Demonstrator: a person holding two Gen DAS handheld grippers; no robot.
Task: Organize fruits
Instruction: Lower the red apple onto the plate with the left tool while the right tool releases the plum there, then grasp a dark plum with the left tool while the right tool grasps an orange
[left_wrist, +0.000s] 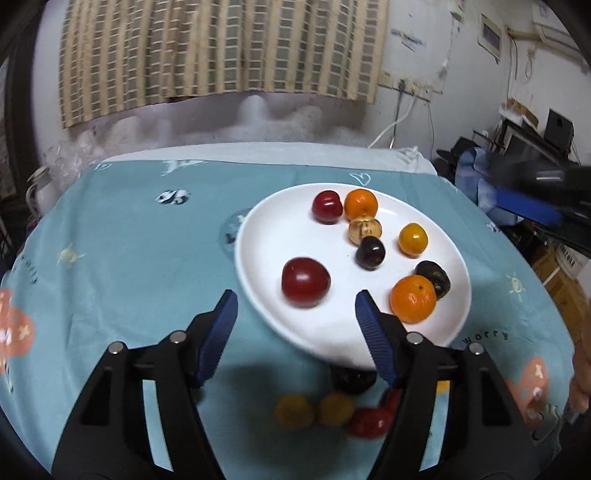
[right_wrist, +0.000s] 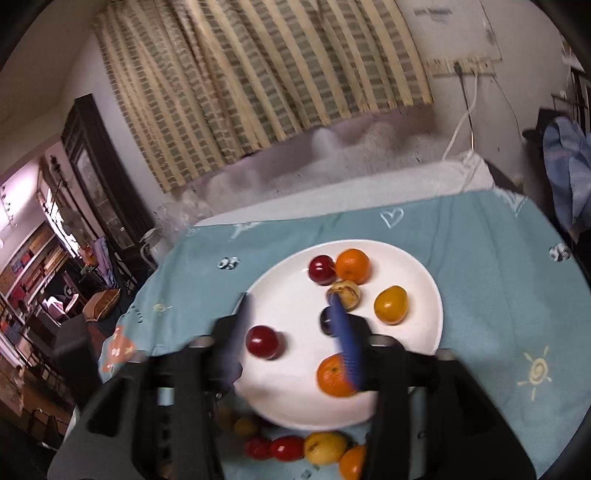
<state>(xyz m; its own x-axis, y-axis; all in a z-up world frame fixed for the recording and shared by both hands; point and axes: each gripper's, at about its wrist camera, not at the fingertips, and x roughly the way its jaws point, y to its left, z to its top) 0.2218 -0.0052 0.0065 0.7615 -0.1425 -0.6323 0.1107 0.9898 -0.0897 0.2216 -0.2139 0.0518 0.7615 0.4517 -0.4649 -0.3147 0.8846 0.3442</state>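
Note:
A white plate (left_wrist: 258, 236) on the blue cloth holds several fruits: two oranges (left_wrist: 361, 204), a yellow one (left_wrist: 413, 240), dark plums (left_wrist: 370, 253) and red plums. My left gripper (left_wrist: 296, 297) is open over the plate's near edge. A big red plum (left_wrist: 306, 282) lies on the plate just past its fingertips, touching neither blue pad. My right gripper (right_wrist: 288, 301) also stands open above the plate (right_wrist: 417, 280). The same red plum (right_wrist: 262, 341) shows between its blurred fingers without contact. In the left wrist view the right gripper (left_wrist: 535, 206) is a blur at the right.
Loose fruits lie on the cloth in front of the plate: yellow ones (left_wrist: 295, 411), red ones (right_wrist: 286, 447), a dark one (left_wrist: 352, 376) and an orange (right_wrist: 352, 461). A checked curtain (left_wrist: 221, 48) hangs behind the table. Clutter stands off the table's right side (left_wrist: 517, 147).

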